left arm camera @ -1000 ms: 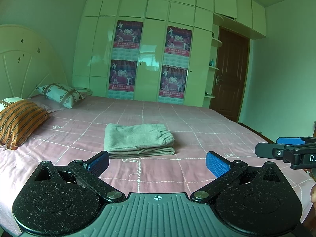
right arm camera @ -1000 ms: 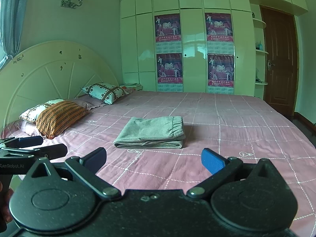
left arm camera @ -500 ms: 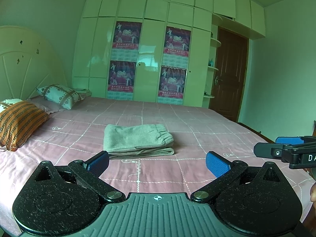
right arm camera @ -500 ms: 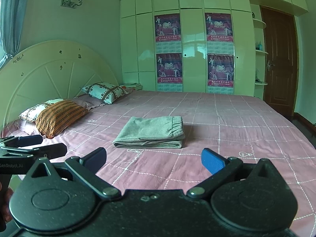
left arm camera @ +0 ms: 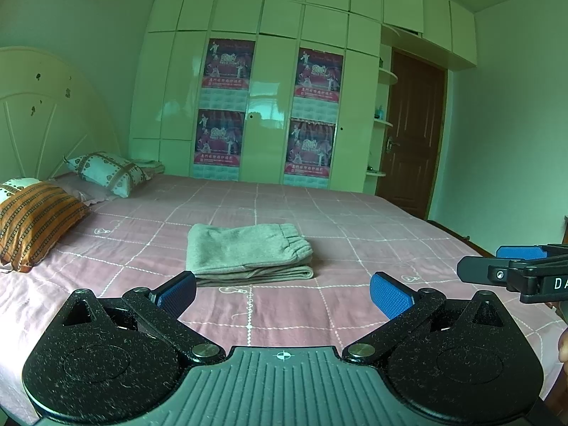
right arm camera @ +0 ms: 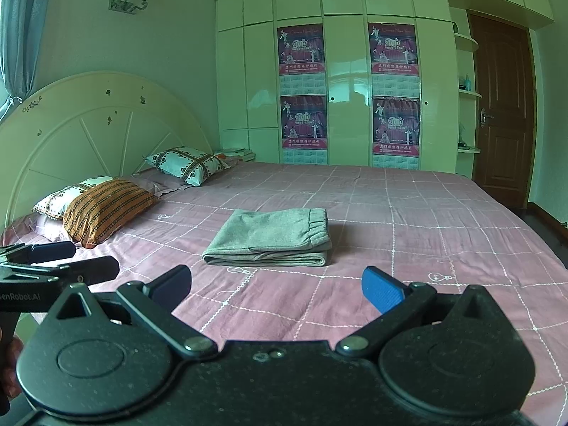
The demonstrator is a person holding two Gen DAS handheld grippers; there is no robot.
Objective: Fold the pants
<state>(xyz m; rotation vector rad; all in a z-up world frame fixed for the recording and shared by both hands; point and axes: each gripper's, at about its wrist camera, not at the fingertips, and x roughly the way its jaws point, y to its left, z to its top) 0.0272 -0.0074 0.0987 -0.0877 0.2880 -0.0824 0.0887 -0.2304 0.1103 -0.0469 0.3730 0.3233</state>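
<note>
Lying folded on the bed [left arm camera: 355, 305], the pants [left arm camera: 248, 252] sit at twelve o'clock from both tools, long axis running nine to three. Left gripper [left arm camera: 283, 293] and right gripper [right arm camera: 277, 289] hang spread wide, empty, about equally near.

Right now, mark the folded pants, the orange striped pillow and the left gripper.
folded pants [left arm camera: 245, 248], left wrist view, middle of the top layer.
orange striped pillow [right arm camera: 106, 209], right wrist view, centre of its face.
left gripper [left arm camera: 283, 291], left wrist view, midway between its open blue fingertips.
</note>
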